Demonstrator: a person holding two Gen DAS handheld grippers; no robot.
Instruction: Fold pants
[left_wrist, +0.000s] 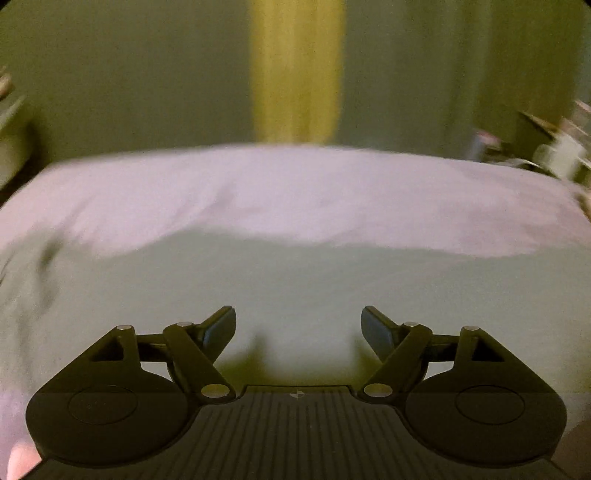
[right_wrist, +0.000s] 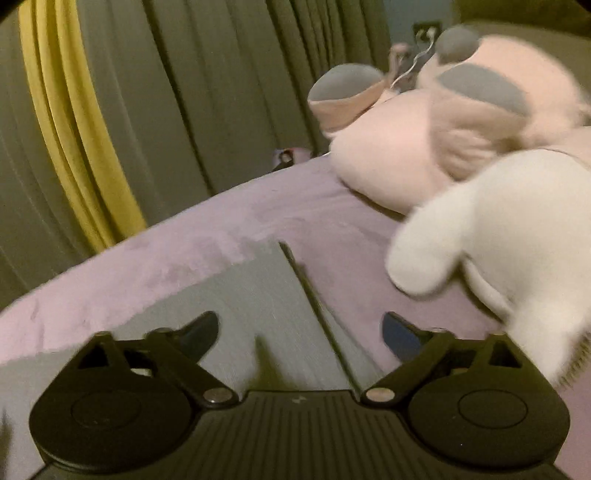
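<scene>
On a lilac bed sheet (left_wrist: 295, 192), grey-green pants (right_wrist: 243, 295) lie flat beneath both tongs. The left gripper (left_wrist: 298, 328) and right gripper (right_wrist: 301, 332) gape wide, holding nothing. Plush toys (right_wrist: 480, 229) sit nearby.

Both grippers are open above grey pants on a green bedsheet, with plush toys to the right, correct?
Not quite: the bedsheet is purple, not green, as the right wrist view shows. Both grippers, left and right, are open above the grey pants, plush toys right.
</scene>
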